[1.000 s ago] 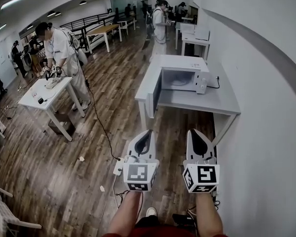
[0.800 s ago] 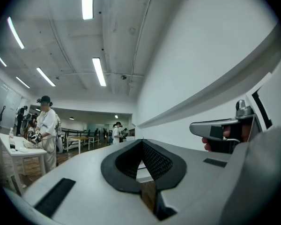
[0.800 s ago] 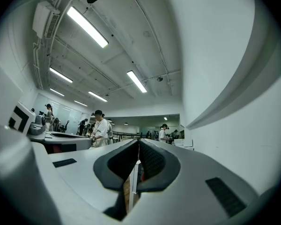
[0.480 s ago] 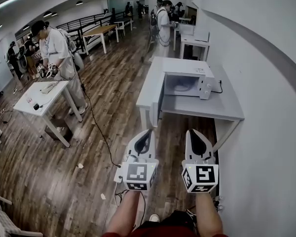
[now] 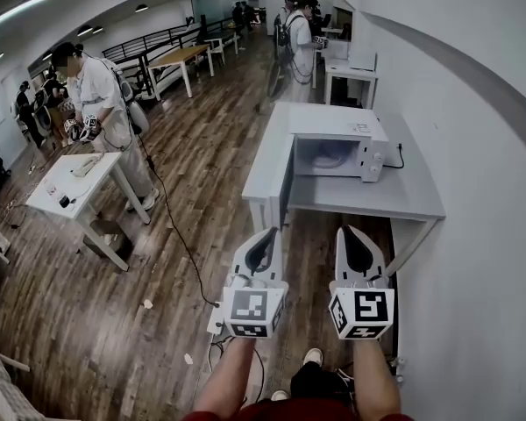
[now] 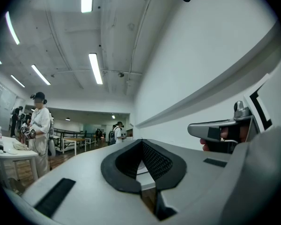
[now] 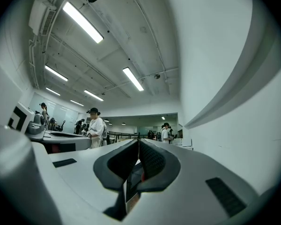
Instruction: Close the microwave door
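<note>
In the head view a white microwave [image 5: 337, 156] stands on a grey table [image 5: 368, 202] against the right wall. Its dark door [image 5: 285, 178] hangs open to the left, over the table's edge. My left gripper [image 5: 269, 231] and right gripper [image 5: 344, 230] are held side by side, well short of the table and pointing toward it. Both are shut with nothing between the jaws. The left gripper view shows its own shut jaws [image 6: 141, 141] and the right gripper [image 6: 215, 130] alongside. The right gripper view shows its own closed tips [image 7: 138, 142].
A person [image 5: 92, 86] works at a white table [image 5: 70, 182] on the left. A black cable [image 5: 175, 226] runs across the wood floor to a power strip [image 5: 217, 323] near my feet. More people [image 5: 302, 33] stand at the far end. The white wall [image 5: 473, 147] is close on the right.
Both grippers have moved forward together toward the microwave table, which now looks a little nearer and larger. Both pairs of jaws stay shut.
</note>
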Action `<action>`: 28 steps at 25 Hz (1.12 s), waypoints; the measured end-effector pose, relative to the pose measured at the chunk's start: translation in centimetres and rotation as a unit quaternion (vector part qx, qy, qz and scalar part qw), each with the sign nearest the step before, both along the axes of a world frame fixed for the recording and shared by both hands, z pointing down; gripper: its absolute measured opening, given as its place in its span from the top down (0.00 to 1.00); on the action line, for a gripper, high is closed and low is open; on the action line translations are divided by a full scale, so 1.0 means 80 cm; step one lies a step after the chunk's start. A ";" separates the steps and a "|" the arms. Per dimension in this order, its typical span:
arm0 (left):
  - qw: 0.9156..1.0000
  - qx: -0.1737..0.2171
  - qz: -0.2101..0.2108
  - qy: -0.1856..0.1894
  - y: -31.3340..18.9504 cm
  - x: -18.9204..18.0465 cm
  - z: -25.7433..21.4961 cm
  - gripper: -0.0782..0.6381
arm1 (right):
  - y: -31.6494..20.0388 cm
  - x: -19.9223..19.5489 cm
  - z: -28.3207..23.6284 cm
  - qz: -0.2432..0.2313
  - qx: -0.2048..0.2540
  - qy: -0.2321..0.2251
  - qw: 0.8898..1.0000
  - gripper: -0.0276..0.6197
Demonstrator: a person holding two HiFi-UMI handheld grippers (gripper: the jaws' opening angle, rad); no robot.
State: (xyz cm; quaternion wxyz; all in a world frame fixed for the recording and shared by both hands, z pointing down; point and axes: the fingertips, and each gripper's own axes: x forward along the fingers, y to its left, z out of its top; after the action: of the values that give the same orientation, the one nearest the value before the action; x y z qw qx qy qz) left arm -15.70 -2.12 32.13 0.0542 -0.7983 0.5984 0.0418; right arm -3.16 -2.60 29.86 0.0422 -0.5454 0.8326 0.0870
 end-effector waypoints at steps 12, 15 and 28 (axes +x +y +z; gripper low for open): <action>0.999 0.000 -0.027 -0.020 -0.150 0.048 -0.017 0.85 | -0.157 0.055 -0.007 -0.018 -0.004 -0.029 0.999 0.91; 0.999 -0.001 -0.035 -0.025 -0.183 0.063 -0.018 0.85 | -0.190 0.067 -0.005 -0.026 -0.007 -0.035 0.999 0.91; 0.999 0.005 -0.042 -0.021 -0.257 0.063 -0.015 0.85 | -0.270 0.080 0.007 -0.024 -0.016 -0.041 0.999 0.91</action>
State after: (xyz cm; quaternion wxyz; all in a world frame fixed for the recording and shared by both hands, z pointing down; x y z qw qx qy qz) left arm -10.68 -22.69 30.94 0.0722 -0.7726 0.6302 0.0258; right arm 3.25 -24.17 30.41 0.0698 -0.5288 0.8444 0.0504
